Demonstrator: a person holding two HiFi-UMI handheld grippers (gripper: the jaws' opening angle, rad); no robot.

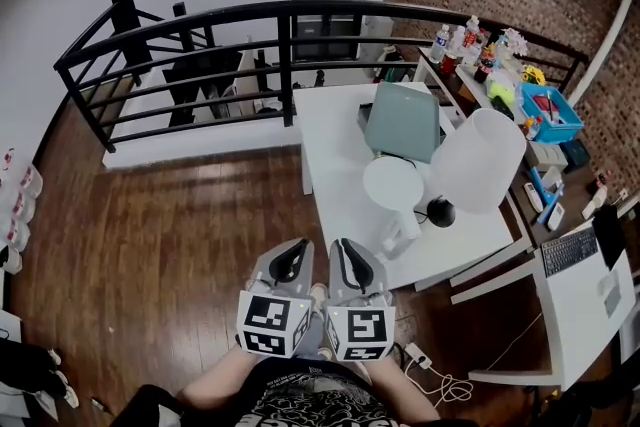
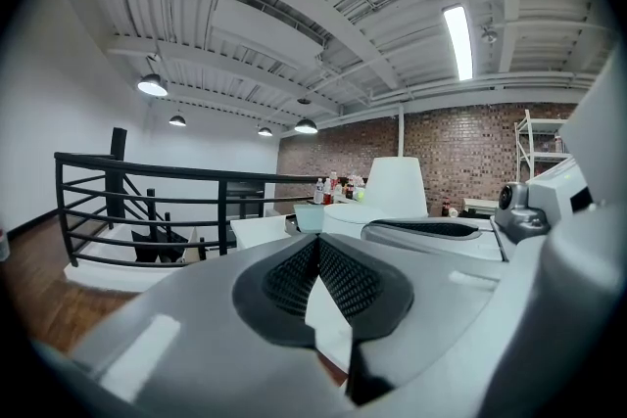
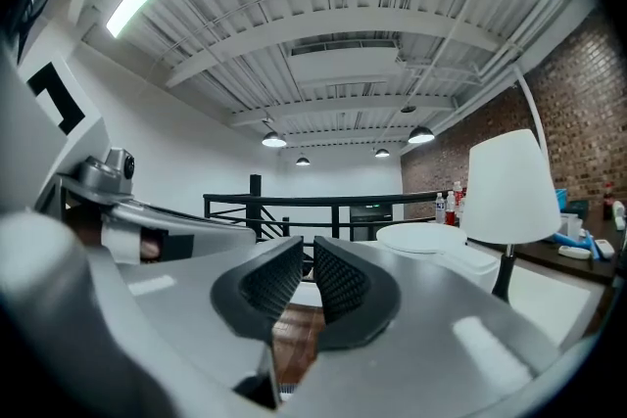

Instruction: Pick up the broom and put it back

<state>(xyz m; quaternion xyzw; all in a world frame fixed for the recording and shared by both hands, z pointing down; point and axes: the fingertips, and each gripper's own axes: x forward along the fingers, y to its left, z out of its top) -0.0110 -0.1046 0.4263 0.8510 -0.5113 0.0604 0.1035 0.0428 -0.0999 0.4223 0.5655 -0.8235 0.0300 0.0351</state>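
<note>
No broom shows in any view. In the head view my two grippers are held side by side low in the middle, over the wooden floor [image 1: 170, 245] and just short of the white table [image 1: 330, 145]. The left gripper [image 1: 293, 260] [image 2: 317, 240] has its black ribbed pads meeting at the tips, with nothing between them. The right gripper [image 1: 350, 260] [image 3: 308, 245] shows a narrow gap between its pads, and nothing sits in that gap. Both point roughly level toward the black railing [image 1: 200, 25].
The table holds a white lamp [image 1: 478, 158], a round white lid-like thing [image 1: 392, 183] and a grey-green box [image 1: 402, 120]. A blue bin [image 1: 550, 112] and bottles line the brick wall. A keyboard [image 1: 568, 252] lies on a desk at the right. Cables [image 1: 430, 365] trail on the floor.
</note>
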